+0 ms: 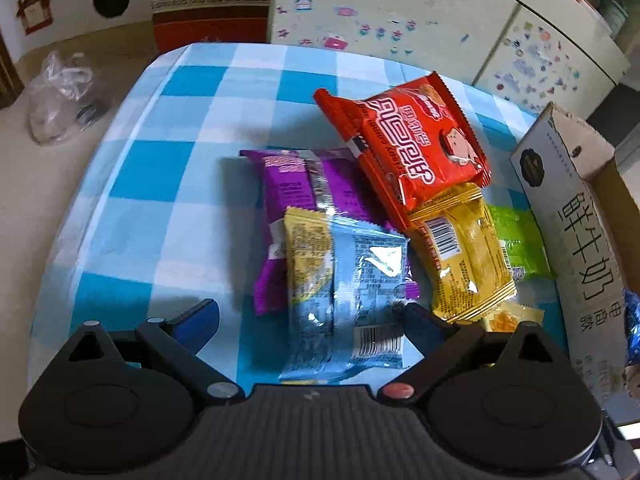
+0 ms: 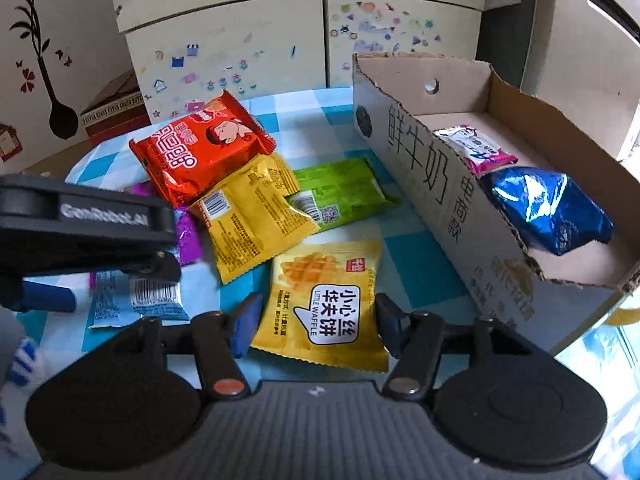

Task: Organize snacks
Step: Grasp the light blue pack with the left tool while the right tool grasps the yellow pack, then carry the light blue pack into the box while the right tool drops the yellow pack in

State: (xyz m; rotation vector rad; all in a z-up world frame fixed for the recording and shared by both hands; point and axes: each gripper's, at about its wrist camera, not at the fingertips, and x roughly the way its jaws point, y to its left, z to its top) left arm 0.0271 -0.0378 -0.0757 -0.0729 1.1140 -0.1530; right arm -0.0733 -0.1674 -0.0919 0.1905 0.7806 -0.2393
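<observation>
My left gripper [image 1: 310,322]: jaws spread, straddling light-blue snack pack [image 1: 352,300] on table [image 1: 132,184]. My right gripper [image 2: 314,322]: jaws spread around yellow waffle pack [image 2: 324,304]. Beyond: purple pack [image 1: 304,196], red pack [image 2: 200,152], yellow pack [image 2: 252,216], green pack [image 2: 340,192]. Cardboard box [image 2: 424,184] at right holds blue foil pack [image 2: 548,208], pink-white pack [image 2: 476,148].

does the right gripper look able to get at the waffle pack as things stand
Probably yes. The right gripper is open, its jaws standing either side of the waffle pack, which lies flat on the cloth with nothing on top of it. The box sits off to its right, apart.
</observation>
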